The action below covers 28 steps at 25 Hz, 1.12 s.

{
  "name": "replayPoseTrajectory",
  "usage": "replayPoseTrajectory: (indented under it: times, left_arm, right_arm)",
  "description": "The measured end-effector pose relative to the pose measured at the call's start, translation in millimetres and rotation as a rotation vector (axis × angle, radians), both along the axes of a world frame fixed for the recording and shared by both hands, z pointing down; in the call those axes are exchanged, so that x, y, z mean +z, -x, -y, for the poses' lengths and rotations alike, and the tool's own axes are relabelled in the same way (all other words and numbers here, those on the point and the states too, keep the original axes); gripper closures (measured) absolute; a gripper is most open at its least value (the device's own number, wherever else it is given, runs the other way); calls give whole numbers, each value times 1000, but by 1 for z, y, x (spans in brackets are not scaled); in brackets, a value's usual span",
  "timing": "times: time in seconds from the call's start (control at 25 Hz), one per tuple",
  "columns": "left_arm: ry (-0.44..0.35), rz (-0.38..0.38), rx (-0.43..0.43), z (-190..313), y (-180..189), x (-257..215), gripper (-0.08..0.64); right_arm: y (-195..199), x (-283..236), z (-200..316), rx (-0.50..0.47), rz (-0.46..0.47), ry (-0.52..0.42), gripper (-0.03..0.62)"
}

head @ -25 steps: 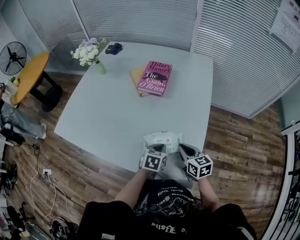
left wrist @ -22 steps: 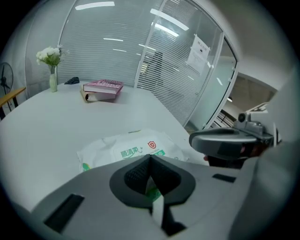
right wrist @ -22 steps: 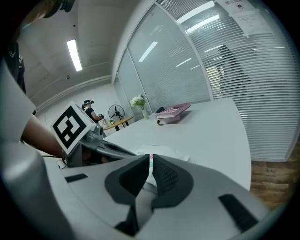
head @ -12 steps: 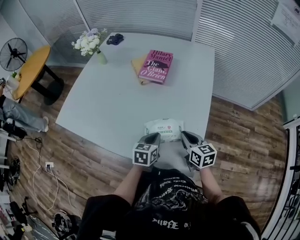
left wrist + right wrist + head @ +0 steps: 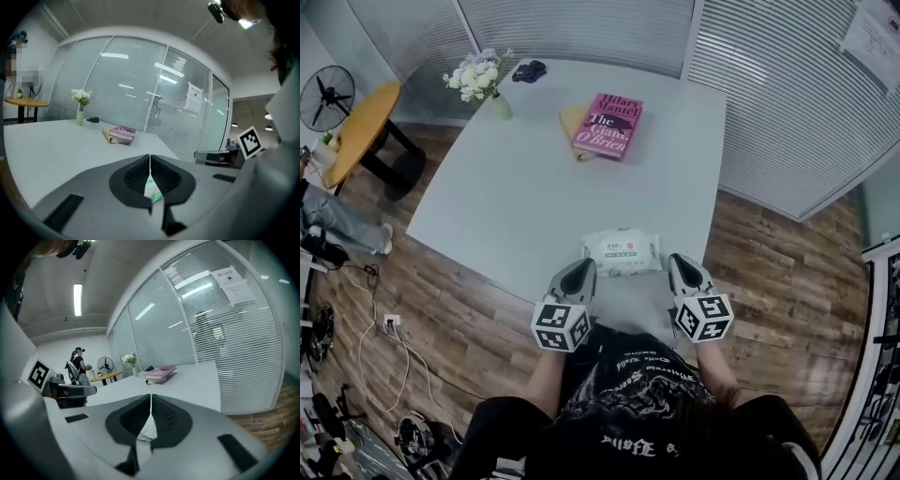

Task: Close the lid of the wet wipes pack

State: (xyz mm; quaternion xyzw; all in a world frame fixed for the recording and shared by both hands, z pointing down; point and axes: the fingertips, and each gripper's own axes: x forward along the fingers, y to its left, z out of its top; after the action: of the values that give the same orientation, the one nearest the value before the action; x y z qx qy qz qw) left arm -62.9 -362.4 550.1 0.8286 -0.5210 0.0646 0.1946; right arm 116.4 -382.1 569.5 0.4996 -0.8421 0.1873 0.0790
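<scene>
The white wet wipes pack (image 5: 622, 252) lies flat near the front edge of the pale table (image 5: 525, 197), and its lid looks down flat. My left gripper (image 5: 582, 269) hovers just off the pack's left end. My right gripper (image 5: 679, 262) hovers off its right end. Neither touches the pack. In the left gripper view the left gripper (image 5: 150, 160) has its jaws pressed together with nothing between them, and a sliver of the pack (image 5: 153, 191) shows below. The right gripper (image 5: 151, 402) is likewise shut and empty, with the pack (image 5: 149, 429) beneath it.
A pink book (image 5: 607, 123) rests on a yellow one at the table's far side. A vase of white flowers (image 5: 478, 86) and a small dark object (image 5: 529, 69) stand at the far left corner. A round wooden table (image 5: 356, 131), a fan (image 5: 325, 97) and blinds surround it.
Both grippers have lifted off the pack and drawn back toward the person, the left one farther. The pack stays on the table.
</scene>
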Motion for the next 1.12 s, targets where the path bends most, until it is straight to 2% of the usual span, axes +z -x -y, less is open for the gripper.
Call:
replayPoseTrajectory:
  times: [0.08,0.32,0.68,1.12]
  left_arm:
    - [-15,22,-17,-1,1,-1,552]
    - [-44,12,-45,0,3,-11,552]
    - [-71,34,-33,-3,10,-17,552]
    - [-73,53,1,-10,12,-16,552]
  right_arm:
    - [-5,-2,-1,19,-2,-8,588]
    - [-3,-6,-1,18,-15,-22,592]
    - [12,-16,-4,-12,-97,-69,594]
    - [22,-16,-15,0,-129,-76,594]
